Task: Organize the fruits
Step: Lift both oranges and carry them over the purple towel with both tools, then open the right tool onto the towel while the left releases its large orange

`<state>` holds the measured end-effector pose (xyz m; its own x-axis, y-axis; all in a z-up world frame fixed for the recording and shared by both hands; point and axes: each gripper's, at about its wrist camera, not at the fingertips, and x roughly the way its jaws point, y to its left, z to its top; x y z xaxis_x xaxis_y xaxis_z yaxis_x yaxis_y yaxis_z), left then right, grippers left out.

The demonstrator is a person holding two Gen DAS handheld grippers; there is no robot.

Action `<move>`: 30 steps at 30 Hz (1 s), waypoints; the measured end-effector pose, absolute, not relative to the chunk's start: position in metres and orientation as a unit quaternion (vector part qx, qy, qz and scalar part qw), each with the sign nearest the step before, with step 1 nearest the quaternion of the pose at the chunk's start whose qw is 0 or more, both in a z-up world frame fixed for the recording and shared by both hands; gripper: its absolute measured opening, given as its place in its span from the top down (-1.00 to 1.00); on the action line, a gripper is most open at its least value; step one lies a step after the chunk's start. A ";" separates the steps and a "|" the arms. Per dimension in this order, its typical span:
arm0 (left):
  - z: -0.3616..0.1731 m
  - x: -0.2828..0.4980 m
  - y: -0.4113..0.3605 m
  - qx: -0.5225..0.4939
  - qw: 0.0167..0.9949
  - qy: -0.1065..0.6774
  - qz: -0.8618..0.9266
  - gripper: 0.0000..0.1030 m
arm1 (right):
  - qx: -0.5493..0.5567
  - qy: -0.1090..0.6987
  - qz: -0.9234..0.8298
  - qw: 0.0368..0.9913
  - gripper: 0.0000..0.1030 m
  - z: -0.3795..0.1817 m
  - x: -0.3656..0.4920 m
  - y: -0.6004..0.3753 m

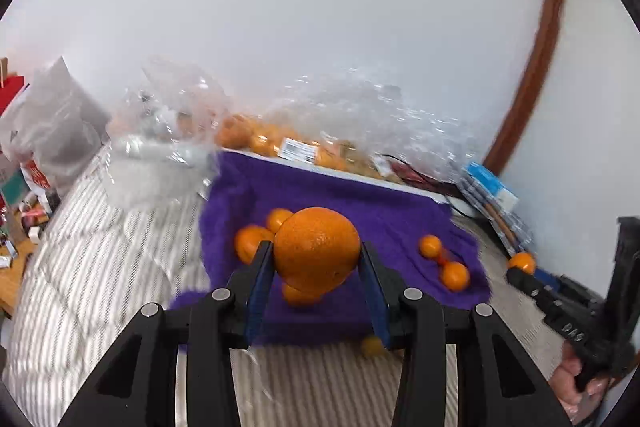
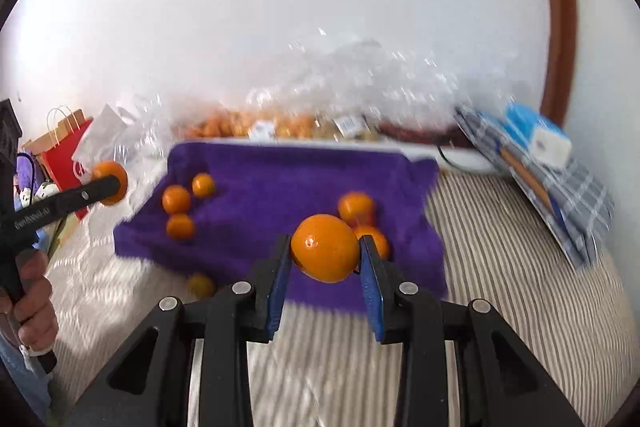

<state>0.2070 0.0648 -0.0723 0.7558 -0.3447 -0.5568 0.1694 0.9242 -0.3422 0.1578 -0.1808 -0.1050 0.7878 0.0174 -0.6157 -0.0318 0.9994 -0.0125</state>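
The left gripper (image 1: 317, 263) has a large orange (image 1: 316, 247) clamped between its blue pads (image 1: 259, 291), lifted clear above the purple towel (image 1: 360, 203), and the right gripper (image 2: 325, 261) is clamped on a smaller mandarin (image 2: 325, 247), also held up in the air over the towel's near edge. The towel is spread over a grey-and-white striped bedcover (image 2: 500, 247). On its left part sits a cluster of three mandarins (image 2: 182, 205); on its right part, two more (image 2: 362, 217) lie close together, just behind the right gripper's fruit. One small mandarin (image 2: 200, 285) lies off the towel on the bedcover, at the towel's near left edge. Behind the towel, against the white wall, crumpled clear plastic bags (image 1: 360, 107) hold plenty more orange fruit (image 1: 256, 137), a white label showing. Out on the far left of the right wrist view, a hand (image 2: 34, 303) grips the left tool's handle
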 end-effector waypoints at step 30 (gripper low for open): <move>-0.135 0.247 0.063 -0.115 0.910 0.380 -0.119 0.20 | 0.015 0.412 0.028 0.911 0.35 -0.184 0.247 -0.179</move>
